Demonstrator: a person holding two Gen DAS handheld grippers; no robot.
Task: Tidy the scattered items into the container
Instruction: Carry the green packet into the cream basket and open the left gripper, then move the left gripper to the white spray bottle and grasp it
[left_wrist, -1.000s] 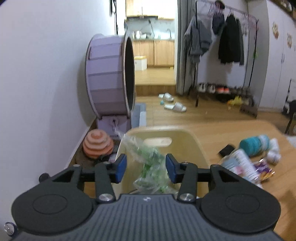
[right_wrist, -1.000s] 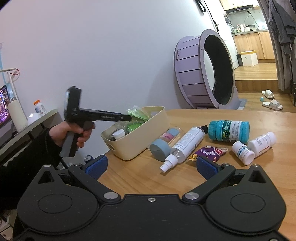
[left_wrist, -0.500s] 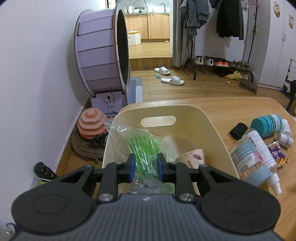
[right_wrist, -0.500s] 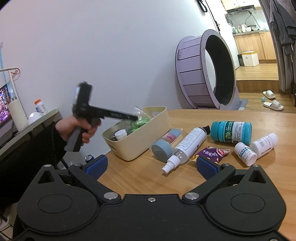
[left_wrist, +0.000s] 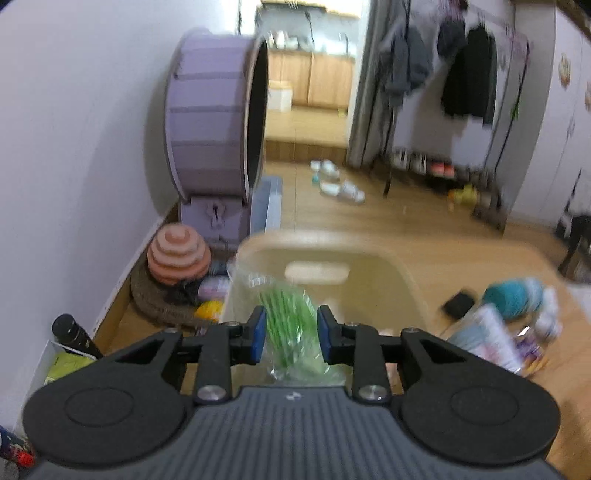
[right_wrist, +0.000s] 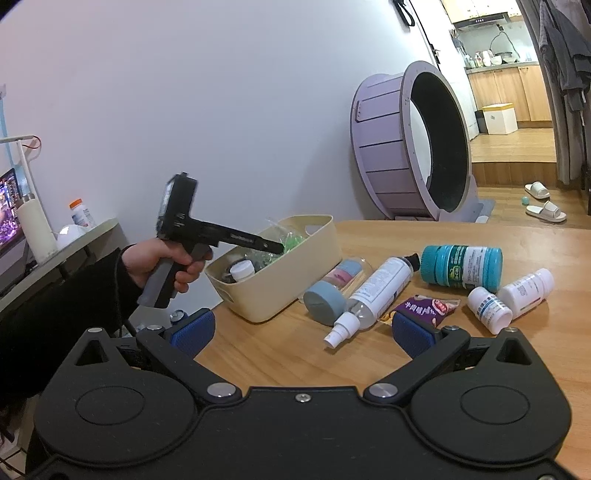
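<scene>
A cream plastic bin (right_wrist: 295, 277) stands on the wooden table; it also shows in the left wrist view (left_wrist: 384, 273). My left gripper (left_wrist: 290, 334) hovers over the bin, jaws partly open around a clear bag of green sticks (left_wrist: 288, 321) that lies in the bin. From the right wrist view the left gripper (right_wrist: 275, 245) reaches into the bin from the left. My right gripper (right_wrist: 301, 328) is open and empty above the table's near side. A spray bottle (right_wrist: 373, 295), a teal-capped jar (right_wrist: 461, 264), two white pill bottles (right_wrist: 513, 295) and a purple snack packet (right_wrist: 424, 308) lie scattered.
A blue-lidded clear tube (right_wrist: 332, 291) lies against the bin. A small black item (left_wrist: 458, 302) lies by the jar. A purple cat wheel (right_wrist: 410, 147) stands by the wall beyond the table. A side shelf (right_wrist: 74, 240) with bottles is at the left.
My left gripper's jaws have widened from tight on the bag to partly open, and the gripper has lifted and tilted back from the bin. The right gripper has hardly moved.
</scene>
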